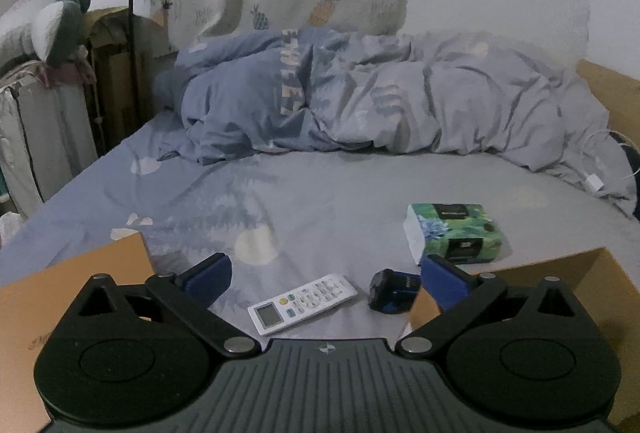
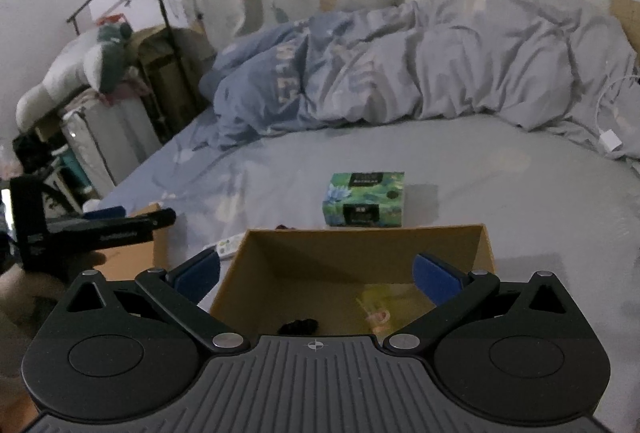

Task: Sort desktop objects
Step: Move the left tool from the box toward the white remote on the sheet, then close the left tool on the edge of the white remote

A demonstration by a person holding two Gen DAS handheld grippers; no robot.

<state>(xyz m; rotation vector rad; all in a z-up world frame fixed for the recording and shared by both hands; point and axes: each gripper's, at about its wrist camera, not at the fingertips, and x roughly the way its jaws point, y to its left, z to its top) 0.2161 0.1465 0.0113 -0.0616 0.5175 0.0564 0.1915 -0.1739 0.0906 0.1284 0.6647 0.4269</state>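
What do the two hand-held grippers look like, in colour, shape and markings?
Both look identical. The left gripper and the right gripper each have a grey ribbed body bearing a small cross-in-circle mark, two round black discs, black linkage bars with silver pivot pins, and blue fingers. Seen from the side in the right wrist view, the left gripper carries pale lettering, too blurred to read.

Remote control mostly hidden behind cardboard box, box contents blurred, left box cut off by frame edge
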